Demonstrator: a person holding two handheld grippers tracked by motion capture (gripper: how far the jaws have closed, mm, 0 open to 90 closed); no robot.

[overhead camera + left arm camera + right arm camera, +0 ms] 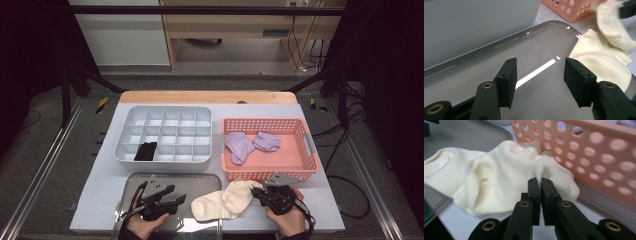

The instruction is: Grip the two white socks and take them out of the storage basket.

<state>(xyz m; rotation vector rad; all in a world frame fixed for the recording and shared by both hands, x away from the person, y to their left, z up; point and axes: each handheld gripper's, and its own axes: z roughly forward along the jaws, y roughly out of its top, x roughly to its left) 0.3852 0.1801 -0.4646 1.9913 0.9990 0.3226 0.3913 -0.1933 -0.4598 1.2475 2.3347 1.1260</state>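
Table point(100, 200): grey top, carrying from largest to smallest a white compartment organiser point(165, 134), a pink perforated basket point(270, 149), a metal tray point(172, 182) and a cream sock point(225, 201).

Organiser: far left; one dark folded item point(145, 151) in a near-row compartment. Basket: far right, holding two lilac socks point(250, 144).

Cream sock: near edge of table, between the two grippers. Toe end draped over the tray's right rim, other end beside the basket's near wall. Long axis roughly left to right across the table, rising slightly toward the right.

Right gripper point(265, 194): jaws pressed together, pinching a fold of the sock's right end. Nearer arm to the sock, already in contact.

Left gripper point(165, 200): jaws spread wide, nothing between them, above the tray floor. Sock's free end just to its right, apart from the jaws.

Governing relation for the coming move: free end to the right of the open left gripper, in line with the sock's long axis. Judged requirement: short travel rightward along the tray, then closure on the toe end.

View differences:
- Right gripper view: fabric bunched between closed pads point(534, 192), basket wall point(599, 162) close behind.
- Left gripper view: clear gap between open pads point(507, 80), sock point(604, 57) overlapping the tray corner.
- High view: overall layout and the basket contents.
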